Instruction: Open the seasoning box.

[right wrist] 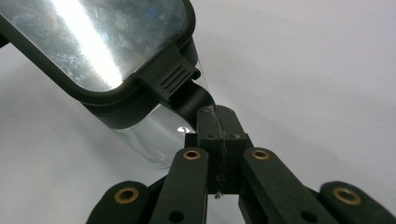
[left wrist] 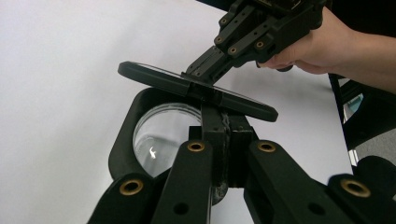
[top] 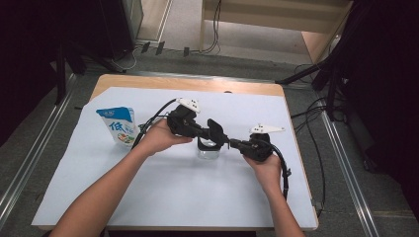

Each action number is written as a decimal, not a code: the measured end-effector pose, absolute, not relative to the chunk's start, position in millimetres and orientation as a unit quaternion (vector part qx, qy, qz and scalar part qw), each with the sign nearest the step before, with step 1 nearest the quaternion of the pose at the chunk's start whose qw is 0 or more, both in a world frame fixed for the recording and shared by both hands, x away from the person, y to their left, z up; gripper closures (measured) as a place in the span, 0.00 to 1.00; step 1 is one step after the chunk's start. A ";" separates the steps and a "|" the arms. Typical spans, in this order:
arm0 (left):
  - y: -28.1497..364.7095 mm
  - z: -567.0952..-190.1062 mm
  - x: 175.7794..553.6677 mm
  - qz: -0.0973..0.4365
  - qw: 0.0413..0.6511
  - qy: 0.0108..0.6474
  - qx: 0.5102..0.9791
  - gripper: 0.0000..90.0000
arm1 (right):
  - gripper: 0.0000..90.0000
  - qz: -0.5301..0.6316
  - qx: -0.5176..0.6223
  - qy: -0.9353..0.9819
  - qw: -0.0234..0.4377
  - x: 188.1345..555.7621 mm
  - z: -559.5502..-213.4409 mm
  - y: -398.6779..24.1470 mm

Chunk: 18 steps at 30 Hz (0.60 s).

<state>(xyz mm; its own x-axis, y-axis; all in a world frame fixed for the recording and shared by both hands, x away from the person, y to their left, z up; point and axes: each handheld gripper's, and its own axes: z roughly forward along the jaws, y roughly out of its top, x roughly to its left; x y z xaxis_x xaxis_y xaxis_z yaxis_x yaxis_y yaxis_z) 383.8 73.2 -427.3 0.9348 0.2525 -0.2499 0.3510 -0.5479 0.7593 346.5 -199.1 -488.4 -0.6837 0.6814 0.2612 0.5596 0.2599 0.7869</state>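
Observation:
A small clear container point(top: 207, 152) with a black rim point(left wrist: 122, 140) stands at the middle of the white sheet. Its black-framed lid point(left wrist: 159, 79) with a clear window point(right wrist: 102, 42) is tilted up over the mouth. My left gripper point(left wrist: 226, 126) comes in from the left, and its jaws are shut on the near side of the container's rim. My right gripper point(right wrist: 217, 119) reaches in from the right and is shut on the ribbed tab at the lid's edge. In the high view the left gripper point(top: 220, 137) and right gripper point(top: 232, 143) meet tip to tip above the container.
A blue and white pouch point(top: 120, 126) stands upright at the sheet's left. The white sheet point(top: 173, 197) covers most of the wooden table point(top: 188, 84). Black cables trail from both grippers across the sheet. Dark stands and cables lie on the floor around the table.

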 end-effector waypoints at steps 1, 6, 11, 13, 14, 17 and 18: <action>71.7 -426.7 383.6 -0.054 0.442 0.173 0.879 1.00 | 1.00 0.465 0.392 0.791 0.065 346.4 -488.4 -199.0; 63.3 -422.9 382.0 -0.050 0.440 0.165 0.881 1.00 | 1.00 0.465 0.391 0.791 0.068 346.1 -488.4 -198.6; 52.7 -419.2 382.5 -0.053 0.437 0.162 0.883 1.00 | 1.00 0.464 0.392 0.791 0.071 345.8 -488.2 -198.1; 48.5 -417.8 382.8 -0.052 0.436 0.162 0.884 1.00 | 1.00 0.464 0.393 0.791 0.071 345.7 -488.2 -198.1; 47.0 -417.7 382.9 -0.052 0.437 0.161 0.883 1.00 | 1.00 0.464 0.394 0.790 0.071 345.7 -488.2 -198.0; 42.7 -417.7 383.7 -0.054 0.439 0.161 0.882 1.00 | 1.00 0.464 0.394 0.790 0.072 345.6 -488.1 -197.8; 41.5 -417.8 384.3 -0.055 0.437 0.162 0.883 1.00 | 1.00 0.464 0.394 0.790 0.073 345.4 -488.1 -197.5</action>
